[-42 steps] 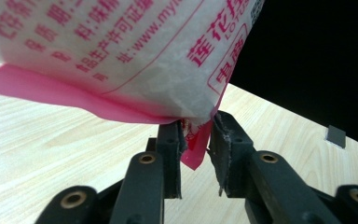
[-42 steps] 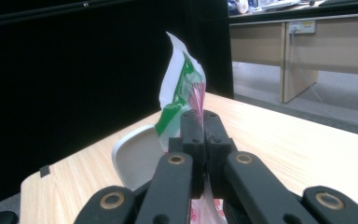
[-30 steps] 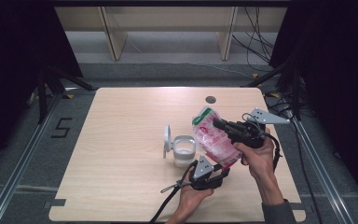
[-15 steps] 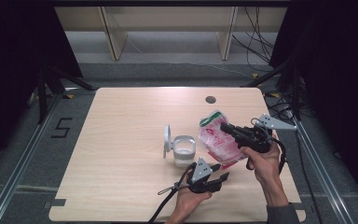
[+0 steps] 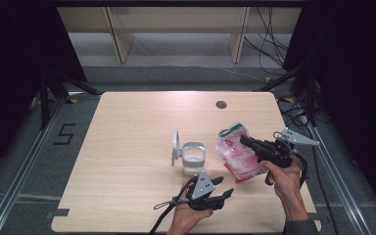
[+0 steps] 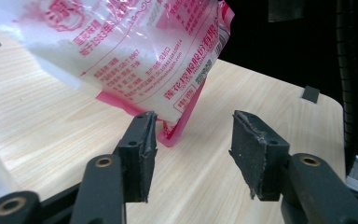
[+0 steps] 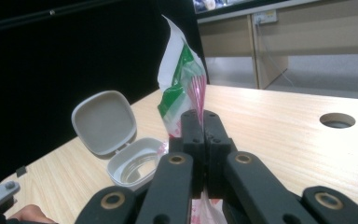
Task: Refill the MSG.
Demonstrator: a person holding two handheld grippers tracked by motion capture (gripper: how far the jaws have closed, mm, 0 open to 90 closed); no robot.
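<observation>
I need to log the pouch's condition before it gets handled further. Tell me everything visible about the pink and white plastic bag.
The bag is a thin, glossy plastic pouch, white with pink printed text and a green band near its torn-open top. White granules fill its lower part. It stands tilted, its pink bottom corner on the table, right of the open white container. The right gripper pinches its upper part with jaws shut. The left gripper has just been opening; its jaws sit at the lower corner, not pressing it.

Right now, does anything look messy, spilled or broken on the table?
Nothing is spilled or broken. The pink bag stands tilted with its bottom corner on the table, pinched by the right gripper. The left gripper has just been opening, with nothing between its pads. The small white container sits upright, lid open.
</observation>
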